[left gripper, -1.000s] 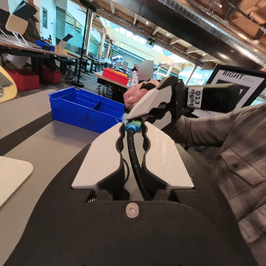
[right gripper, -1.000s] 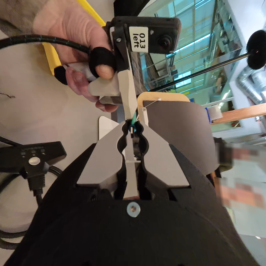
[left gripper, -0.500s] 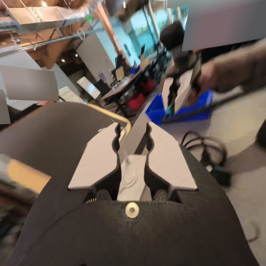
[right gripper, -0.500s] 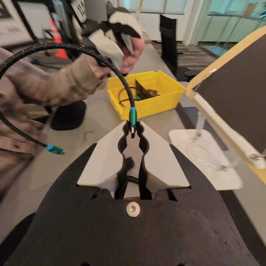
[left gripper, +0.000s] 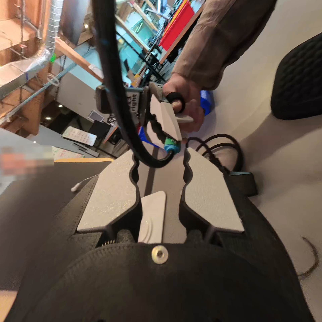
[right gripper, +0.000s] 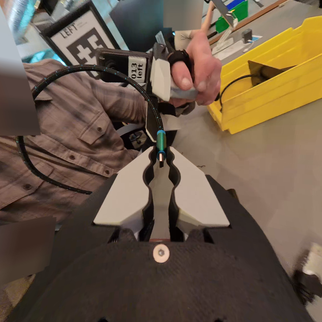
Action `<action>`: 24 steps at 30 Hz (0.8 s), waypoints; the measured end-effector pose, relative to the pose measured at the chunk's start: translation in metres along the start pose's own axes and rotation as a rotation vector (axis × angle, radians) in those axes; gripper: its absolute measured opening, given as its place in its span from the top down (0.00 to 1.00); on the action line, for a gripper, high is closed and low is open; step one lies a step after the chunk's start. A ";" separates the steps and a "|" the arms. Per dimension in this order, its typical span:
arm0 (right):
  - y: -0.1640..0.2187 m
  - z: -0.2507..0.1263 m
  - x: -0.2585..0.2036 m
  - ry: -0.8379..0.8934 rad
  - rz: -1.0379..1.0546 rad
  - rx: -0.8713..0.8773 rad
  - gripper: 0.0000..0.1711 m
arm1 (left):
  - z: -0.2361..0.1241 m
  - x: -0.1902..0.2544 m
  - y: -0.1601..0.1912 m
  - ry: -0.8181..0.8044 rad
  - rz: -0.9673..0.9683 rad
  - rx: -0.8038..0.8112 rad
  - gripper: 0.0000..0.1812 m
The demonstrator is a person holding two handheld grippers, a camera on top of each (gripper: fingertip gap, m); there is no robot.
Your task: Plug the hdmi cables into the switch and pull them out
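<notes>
A grey bench (right gripper: 261,156) in an open workshop carries the work, with a yellow bin (right gripper: 271,83) at its far side and a blue bin (left gripper: 206,104) partly hidden behind a hand.

The right claw (right gripper: 161,153) is nearly closed and pinches the green connector (right gripper: 160,141) of a black braided HDMI cable (right gripper: 97,69) at its very tips, the metal plug pointing back between the fingers toward the camera. The cable arcs up and loops down in front of the person's shirt. The left claw (left gripper: 161,156) stands wide and holds nothing; the cable sweeps across just ahead of its fingertips.

The switch (left gripper: 244,181) appears to be the dark box with a teal edge just right of the left claw, though that claw hides most of it, so I say so with some doubt. Other dark cables (left gripper: 223,148) lie coiled beside it.

The grip is the weak point. Held only at the tips, the connector could twist or slip once the stiff cable pulls sideways. The plug also faces away from the switch, so it likely needs turning, and a re-grip between the claws could drop it. If the left claw does not steady the switch, pushing the plug in may slide the box along the bench rather than seat it. The long loop could snag on the left claw or the coiled cables.
</notes>
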State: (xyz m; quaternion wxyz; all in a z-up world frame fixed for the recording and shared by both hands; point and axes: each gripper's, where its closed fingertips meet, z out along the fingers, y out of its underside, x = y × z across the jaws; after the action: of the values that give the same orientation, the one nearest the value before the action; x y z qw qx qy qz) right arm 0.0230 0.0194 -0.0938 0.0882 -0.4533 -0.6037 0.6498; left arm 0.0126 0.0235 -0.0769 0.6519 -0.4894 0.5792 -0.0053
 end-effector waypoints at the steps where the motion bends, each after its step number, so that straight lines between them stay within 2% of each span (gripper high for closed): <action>1: 0.002 0.002 -0.002 -0.020 0.010 0.006 0.95 | 0.001 0.005 -0.001 0.012 -0.005 0.006 0.73; 6: 0.005 0.011 -0.003 -0.065 0.034 0.028 0.95 | 0.006 0.020 0.002 0.008 0.051 -0.013 0.74; 11: 0.014 0.021 -0.006 -0.112 0.064 0.013 0.95 | 0.008 0.030 0.003 0.027 0.038 -0.004 0.85; 24: 0.027 0.030 -0.008 -0.157 0.135 0.004 0.95 | 0.011 0.049 0.010 0.045 0.059 -0.031 0.88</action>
State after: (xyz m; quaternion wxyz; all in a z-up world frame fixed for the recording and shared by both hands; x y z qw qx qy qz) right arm 0.0190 -0.0138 -0.1178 -0.0027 -0.4404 -0.5753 0.6892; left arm 0.0318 0.0076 -0.1223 0.6310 -0.4819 0.6078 0.0121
